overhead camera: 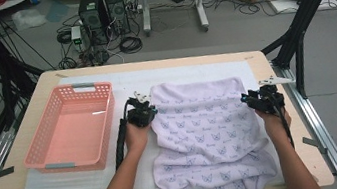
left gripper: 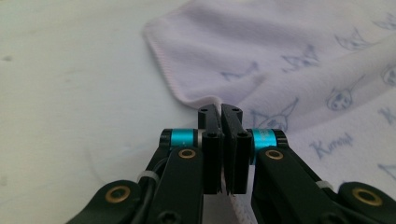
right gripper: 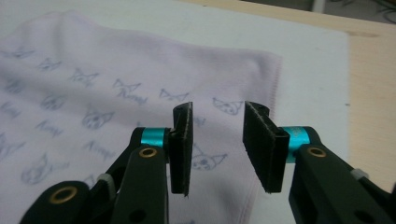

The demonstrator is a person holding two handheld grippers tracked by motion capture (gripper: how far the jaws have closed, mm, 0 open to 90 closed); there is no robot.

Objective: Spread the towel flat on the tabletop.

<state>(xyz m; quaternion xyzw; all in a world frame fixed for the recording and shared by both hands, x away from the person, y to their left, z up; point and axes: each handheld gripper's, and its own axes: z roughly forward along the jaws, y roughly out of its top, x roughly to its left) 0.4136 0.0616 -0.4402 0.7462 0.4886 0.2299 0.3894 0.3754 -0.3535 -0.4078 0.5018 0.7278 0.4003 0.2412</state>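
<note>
cables, pc towers and boxes litter the floor past the far edge of the desk (overhead camera: 282,123); on it lies a white mat w/ a pink basket (overhead camera: 72,126) toward the left edge. we're working the lilac towel (overhead camera: 207,129) w/ cat prints, spread from mid-desk to the near edge, where it hangs over a bit.

key relation: its far hem runs left-right, parallel to the desk's far edge, and our two hands sit one at each end of that hem. left gripper (overhead camera: 144,109) is at the far-left corner of the towel; in the left gripper view its jaws are pressed together on the towel's left edge, w/ cloth trailing out below them, so it's clamped on the towel (left gripper: 289,60). right gripper (overhead camera: 254,97) is at the far-right corner; in the right gripper view (right gripper: 215,121) its jaws stand apart, the hem and corner lying under and just ahead of the gap, pads not on the cloth.

so, as we judge it, the right side isn't gripped yet: it needs to drop straight onto the hem ahead and pinch.
</note>
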